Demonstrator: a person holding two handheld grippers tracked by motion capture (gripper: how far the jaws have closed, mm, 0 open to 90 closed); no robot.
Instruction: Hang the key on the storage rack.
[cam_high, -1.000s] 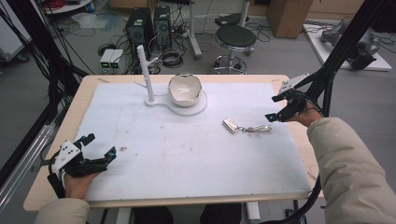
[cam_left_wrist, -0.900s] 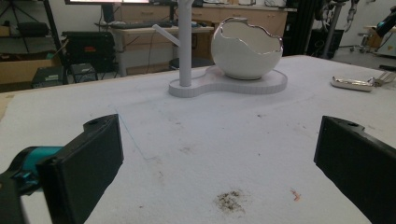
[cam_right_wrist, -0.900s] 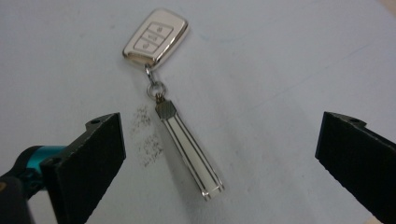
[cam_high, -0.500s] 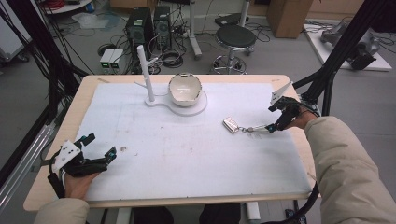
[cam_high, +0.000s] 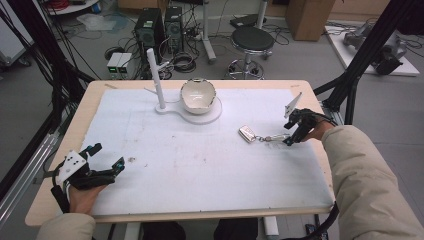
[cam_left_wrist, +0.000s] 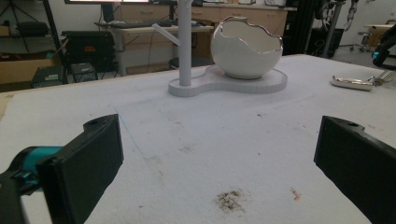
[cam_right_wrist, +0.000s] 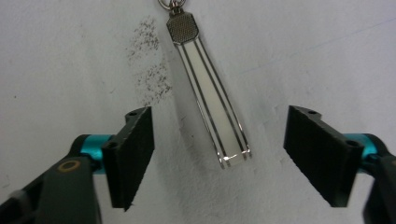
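Observation:
A silver keychain (cam_high: 247, 133) lies on the white mat (cam_high: 200, 165), right of centre, its chain running right to a flat metal bar (cam_right_wrist: 212, 102). My right gripper (cam_high: 291, 139) points down over that bar. In the right gripper view the right gripper (cam_right_wrist: 219, 135) has the bar's end between its jaws, with a gap on each side; the jaws have just been closing. My left gripper (cam_high: 107, 156) rests at the mat's near left corner, and the left gripper (cam_left_wrist: 219, 154) stands wide open around nothing.
A white broken-egg bowl (cam_high: 198, 95) sits on a white base (cam_high: 212, 115) beside an upright post (cam_high: 156, 75) at the mat's far middle. A stool (cam_high: 252, 40), computers and cables stand on the floor beyond the table (cam_high: 310, 90).
The right gripper has come down and left onto the keychain's bar end, and its jaws stand narrower. The left gripper has stayed where it was.

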